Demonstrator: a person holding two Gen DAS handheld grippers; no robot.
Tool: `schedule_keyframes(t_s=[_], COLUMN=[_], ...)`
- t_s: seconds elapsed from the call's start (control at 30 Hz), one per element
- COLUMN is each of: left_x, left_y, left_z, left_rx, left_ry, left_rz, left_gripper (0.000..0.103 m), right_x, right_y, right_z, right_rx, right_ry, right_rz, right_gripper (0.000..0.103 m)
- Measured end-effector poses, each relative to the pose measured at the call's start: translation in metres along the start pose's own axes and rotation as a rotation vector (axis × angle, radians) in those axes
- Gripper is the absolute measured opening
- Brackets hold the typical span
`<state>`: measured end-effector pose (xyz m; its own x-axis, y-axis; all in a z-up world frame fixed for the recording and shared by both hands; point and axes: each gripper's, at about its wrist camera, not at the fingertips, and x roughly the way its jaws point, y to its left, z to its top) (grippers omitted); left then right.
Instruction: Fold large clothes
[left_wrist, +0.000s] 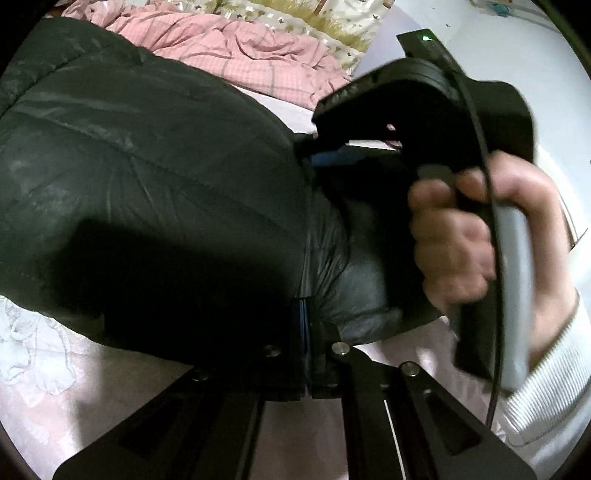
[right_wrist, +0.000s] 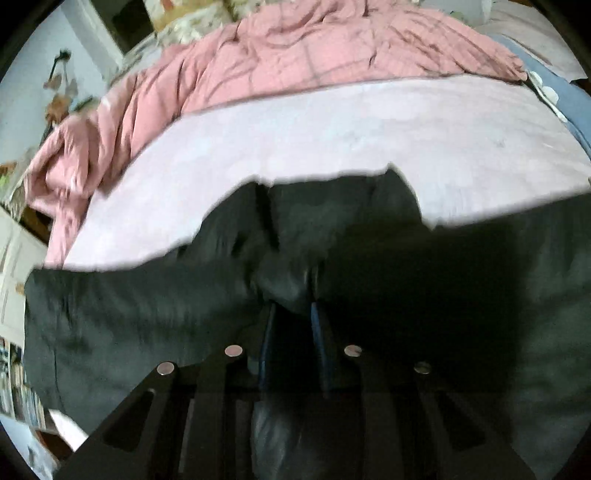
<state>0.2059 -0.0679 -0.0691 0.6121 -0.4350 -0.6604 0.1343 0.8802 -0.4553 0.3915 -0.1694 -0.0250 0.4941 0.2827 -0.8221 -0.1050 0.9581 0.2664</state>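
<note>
Pale pink bedsheet (right_wrist: 332, 122) covered the mattress in both views, and a rumpled pink checked quilt (right_wrist: 295, 48) lay heaped along its far side. In the left wrist view a floral-patterned fabric (left_wrist: 29, 343) showed at the lower left edge, on the sheet.

A black puffer jacket (left_wrist: 129, 166) sprawled over the sheet and filled most of that view from the left edge to the centre. The left gripper (left_wrist: 304, 325) had its blue-padded fingers pressed together on a seam fold of the jacket, so it was clamped on the fabric with almost no gap. To the right of it, the right gripper (left_wrist: 321, 157) was seen from the side, its tips buried in the jacket's edge, with the person's right hand (left_wrist: 480, 236) wrapped around its grey handle and a white ribbed cuff (left_wrist: 554, 369) at the wrist.

In the right wrist view the jacket spread across the lower half, blurred. The right gripper's blue-lined fingers (right_wrist: 314, 325) stood narrowly apart with a bunch of jacket fabric pinched between them.
</note>
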Motion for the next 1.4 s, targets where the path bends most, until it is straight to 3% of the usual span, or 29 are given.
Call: schedule_keyframes(t_s=[0.13,0.2,0.27,0.3,0.33,0.47,0.57,0.67,0.77,0.87,0.97,1.0,1.13,1.3,1.37,1.4], left_x=[-0.003,-0.004,-0.006,-0.006,-0.007,-0.014,-0.014,-0.007,-0.005,-0.003,-0.005,-0.004,-0.004,-0.004,-0.004,-0.004], left_y=[0.0,-0.001,-0.002,-0.003,-0.004,-0.009,-0.005,-0.004,-0.004,-0.004,-0.006,-0.006,-0.005,-0.004,-0.004,-0.005], left_z=[-0.002,-0.002,-0.003,-0.003,-0.004,-0.009,-0.009,-0.004,-0.002,0.0,-0.002,-0.002,-0.001,0.0,0.0,0.0], left_rx=[0.006,0.009,0.01,0.013,0.017,0.028,0.029,0.034,0.032,0.028,0.043,0.045,0.042,0.047,0.049,0.051], left_ry=[-0.002,-0.007,-0.012,-0.016,-0.019,-0.029,-0.031,-0.036,-0.041,-0.046,-0.057,-0.058,-0.057,-0.061,-0.063,-0.064], left_rz=[-0.002,-0.001,-0.001,0.002,0.008,0.018,0.02,0.03,0.029,0.026,0.045,0.046,0.043,0.045,0.045,0.046], left_gripper=[0.004,0.004,0.004,0.004,0.004,0.004,0.004,0.004,0.004,0.004,0.004,0.004,0.004,0.004,0.004,0.004], right_x=[-0.019,-0.059,-0.096,-0.125,-0.141,-0.191,-0.21,-0.216,-0.199,-0.172,-0.14,-0.133,-0.127,-0.106,-0.105,-0.104], right_y=[-0.004,-0.009,-0.019,-0.03,-0.038,-0.072,-0.095,-0.112,-0.131,-0.156,-0.183,-0.188,-0.182,-0.199,-0.197,-0.195], right_z=[0.007,-0.006,-0.027,-0.047,-0.061,-0.119,-0.159,-0.184,-0.178,-0.17,-0.171,-0.173,-0.16,-0.133,-0.13,-0.131], right_rx=[-0.003,-0.029,-0.05,-0.054,-0.051,-0.017,0.031,0.075,0.164,0.286,0.493,0.522,0.451,0.464,0.449,0.441], right_ry=[-0.08,-0.161,-0.241,-0.306,-0.343,-0.424,-0.499,-0.629,-0.585,-0.465,-0.362,-0.35,-0.354,-0.349,-0.363,-0.37], right_rz=[-0.003,0.039,0.086,0.128,0.15,0.146,0.073,-0.047,-0.04,0.104,0.223,0.228,0.182,0.172,0.166,0.168], right_gripper=[0.02,0.028,0.054,0.077,0.088,0.089,0.092,0.095,0.098,0.098,0.098,0.098,0.098,0.098,0.09,0.08])
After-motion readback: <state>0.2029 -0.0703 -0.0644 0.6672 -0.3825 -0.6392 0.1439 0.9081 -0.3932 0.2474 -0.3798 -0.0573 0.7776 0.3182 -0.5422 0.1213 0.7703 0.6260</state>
